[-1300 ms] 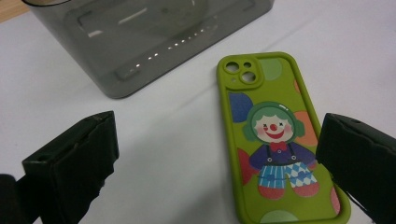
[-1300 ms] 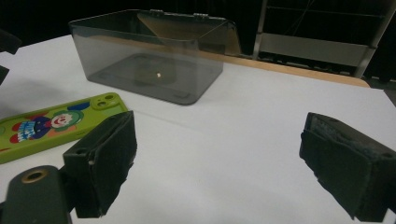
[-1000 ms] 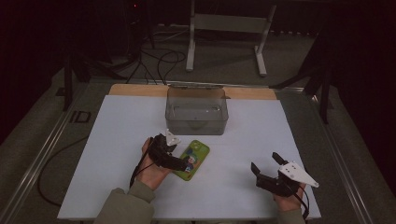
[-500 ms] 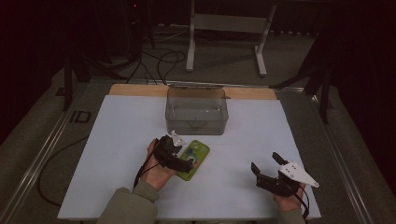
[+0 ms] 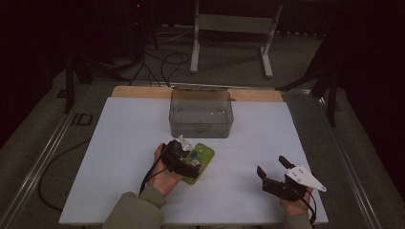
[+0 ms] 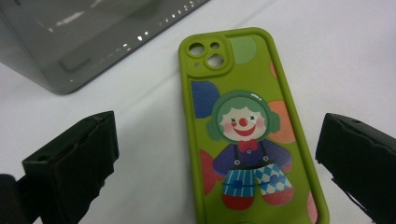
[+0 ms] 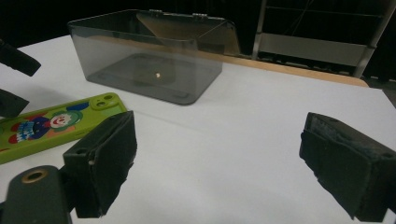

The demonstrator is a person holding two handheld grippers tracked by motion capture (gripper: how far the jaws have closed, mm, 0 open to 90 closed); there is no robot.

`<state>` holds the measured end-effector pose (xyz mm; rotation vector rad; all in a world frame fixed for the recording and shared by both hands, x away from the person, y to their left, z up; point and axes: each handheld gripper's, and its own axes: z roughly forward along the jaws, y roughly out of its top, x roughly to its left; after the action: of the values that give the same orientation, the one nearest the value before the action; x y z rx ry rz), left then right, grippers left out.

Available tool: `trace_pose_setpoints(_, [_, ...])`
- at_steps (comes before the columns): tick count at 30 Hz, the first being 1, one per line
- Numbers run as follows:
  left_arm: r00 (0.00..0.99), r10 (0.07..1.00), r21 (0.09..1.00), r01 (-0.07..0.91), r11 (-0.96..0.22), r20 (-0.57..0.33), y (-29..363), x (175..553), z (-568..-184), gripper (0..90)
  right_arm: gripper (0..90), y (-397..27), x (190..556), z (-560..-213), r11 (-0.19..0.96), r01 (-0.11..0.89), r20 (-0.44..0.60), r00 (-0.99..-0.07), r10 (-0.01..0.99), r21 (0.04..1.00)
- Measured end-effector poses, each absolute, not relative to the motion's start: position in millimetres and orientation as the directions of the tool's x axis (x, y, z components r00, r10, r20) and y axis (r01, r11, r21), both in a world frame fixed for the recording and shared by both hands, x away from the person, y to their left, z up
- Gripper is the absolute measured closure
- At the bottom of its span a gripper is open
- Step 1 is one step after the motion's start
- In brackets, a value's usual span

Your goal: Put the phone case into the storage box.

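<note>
Left gripper [image 5: 184, 155] hangs low over the green phone case [image 6: 247, 130], jaws spread wide and straddling it, one pad to each long side, neither touching as far as the left gripper view shows. Right gripper [image 5: 274, 174] rests near the front right of the white table sheet [image 5: 124, 143], well apart from the case, jaws parted on nothing. The case lies flat, printed side up, near the middle of the sheet and just in front of the clear grey plastic bin [image 5: 201, 114], camera-cutout end toward the bin; in the high view the left hand [image 5: 165, 174] covers its near end. The bin stands upright, lid thrown back, apparently empty. Judgement on risks: the case is thin and flat on the sheet, so pads closing above its edges could slide over the rim and miss, or pinch one side only and tip it. Soft-looking walls may flex under the squeeze and let the case pop out partway to the bin. Closing off-centre toward the near end would leave the camera end hanging and likely to catch the bin's front wall. Markings: no brand or lettering is legible on the case, only a cartoon clown with coloured dots. The dark mat left of the sheet carries a mark that may read "ID", uncertain.
</note>
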<state>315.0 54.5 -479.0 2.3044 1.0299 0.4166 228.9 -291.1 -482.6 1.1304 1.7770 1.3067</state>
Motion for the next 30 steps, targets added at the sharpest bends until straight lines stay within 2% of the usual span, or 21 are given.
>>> trace_pose_setpoints(30, [0.67, 0.742, 0.56, 0.604, -0.567, 0.029, 39.7, 316.8, -489.8, 0.2, 10.9, -291.2, 228.9, -482.8, 0.132, 0.261, -0.012, -0.416, 0.909, 0.956])
